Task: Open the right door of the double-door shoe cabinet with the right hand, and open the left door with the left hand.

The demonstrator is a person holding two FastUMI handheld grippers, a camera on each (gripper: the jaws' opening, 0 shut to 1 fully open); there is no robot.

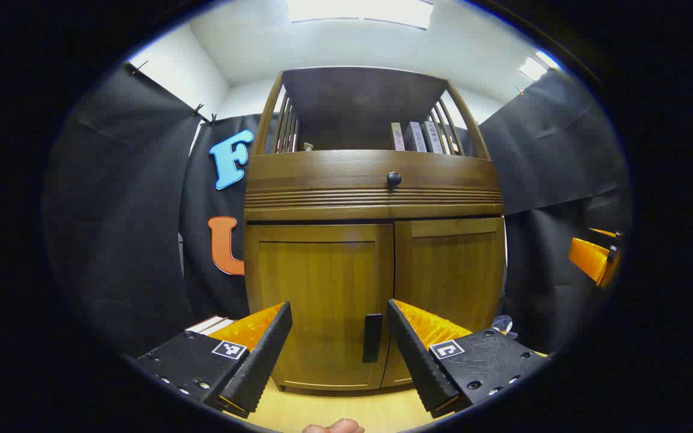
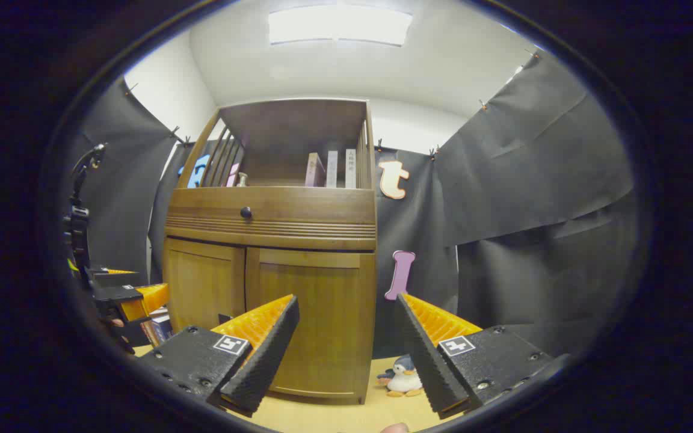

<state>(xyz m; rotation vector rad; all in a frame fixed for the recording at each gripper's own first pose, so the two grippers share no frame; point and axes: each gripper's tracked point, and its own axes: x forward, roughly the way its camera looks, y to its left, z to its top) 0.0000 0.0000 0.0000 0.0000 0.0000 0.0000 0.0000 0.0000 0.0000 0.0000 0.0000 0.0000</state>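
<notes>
Both doors are shut, so you're at the start: reach for the right door first.

Left to right: your left gripper (image 1: 339, 313) has its fingers wide apart w/ nothing in them. It hangs in front of the cabinet (image 1: 373, 186), low down, a bit back from it. The left door (image 1: 319, 300) is shut. Its dark handle (image 1: 372, 337) sits low on the door's inner edge, right by the middle gap.

The right door (image 2: 310, 319) is shut too. Your right gripper (image 2: 346, 316) is also spread apart and empty, near the door's outer edge, not touching.

I can't see the right door's handle well; your finger may hide it. So swing the right gripper toward the middle gap and look low. Line the handle up between the fingers, squeeze, then pull out in a curve around the outer edge.

Mind the toy penguin (image 2: 403, 376) on the floor by the cabinet's right bottom corner. The door may bump it.
</notes>
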